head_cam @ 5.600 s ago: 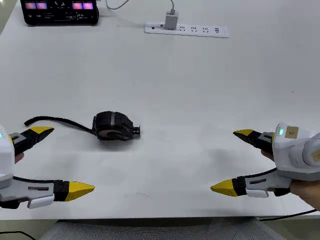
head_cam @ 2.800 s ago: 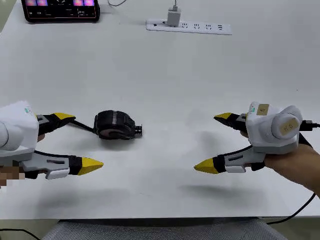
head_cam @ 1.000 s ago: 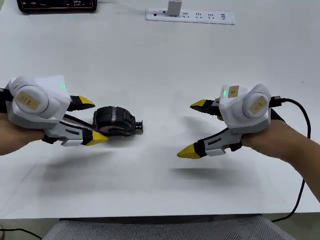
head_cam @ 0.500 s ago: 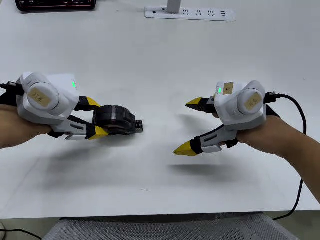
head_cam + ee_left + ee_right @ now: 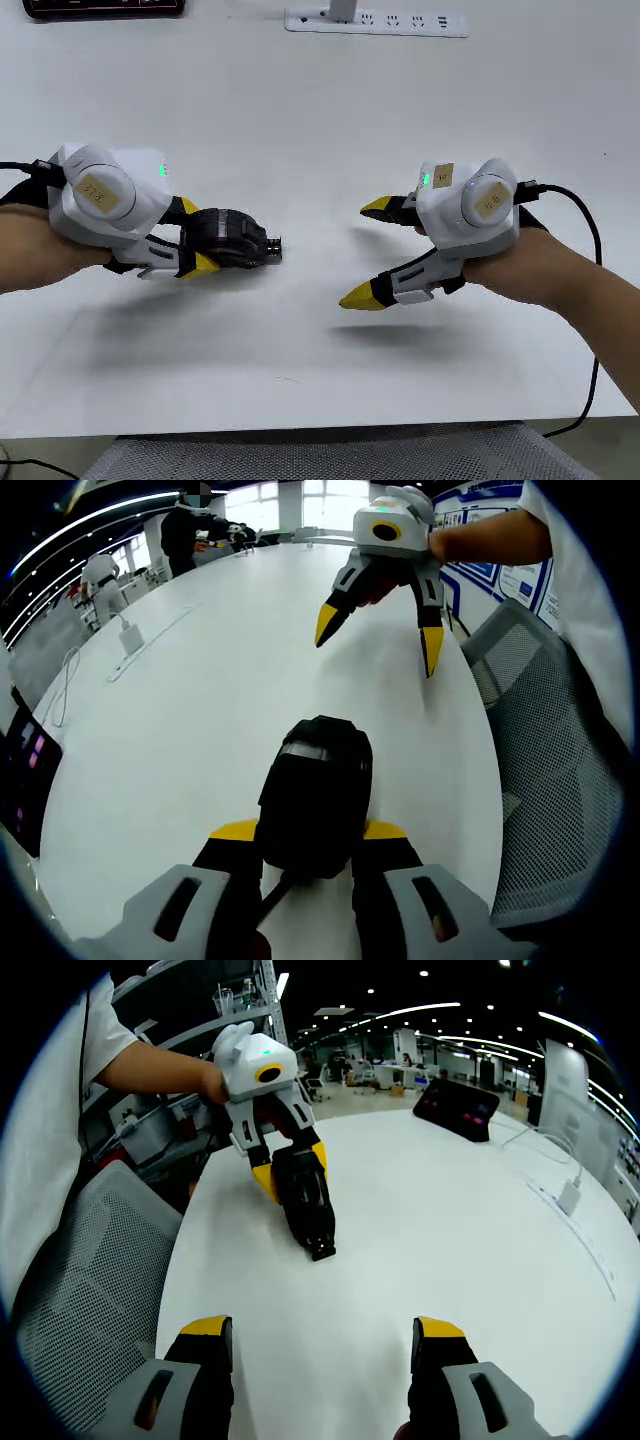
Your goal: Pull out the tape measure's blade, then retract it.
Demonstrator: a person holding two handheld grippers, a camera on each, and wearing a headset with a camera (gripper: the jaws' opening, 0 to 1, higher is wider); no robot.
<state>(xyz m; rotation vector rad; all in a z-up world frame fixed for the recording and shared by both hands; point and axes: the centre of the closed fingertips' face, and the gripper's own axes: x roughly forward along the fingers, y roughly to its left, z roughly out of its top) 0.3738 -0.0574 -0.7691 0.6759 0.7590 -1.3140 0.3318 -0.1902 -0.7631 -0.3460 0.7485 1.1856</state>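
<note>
Item under task: the black, drum-shaped plastic tape measure lies on the white table, blade fully wound in; its small dark hook tab projects from the end of the tape measure that faces the right gripper.

Left gripper: its yellow-tipped jaws sit one on each flank of the tape measure's case and appear pressed against it, as the left gripper view confirms; judged to be clamping the case.

Right gripper: jaws spread wide and holding nothing; it hovers well apart from the tape measure, on the hook tab's side, with the jaws pointing toward it.

Step in hand, as judged: bring the right gripper to the hook tab while the left anchors the case.

Recommendations: keep the case pinned flat and level, as a loose clamp would let it swivel under pull; narrow the right jaws before arrival, the tab being small; approach along the blade's own line, nip the tab squarely, and draw straight away from the tape measure to avoid kinking.
</note>
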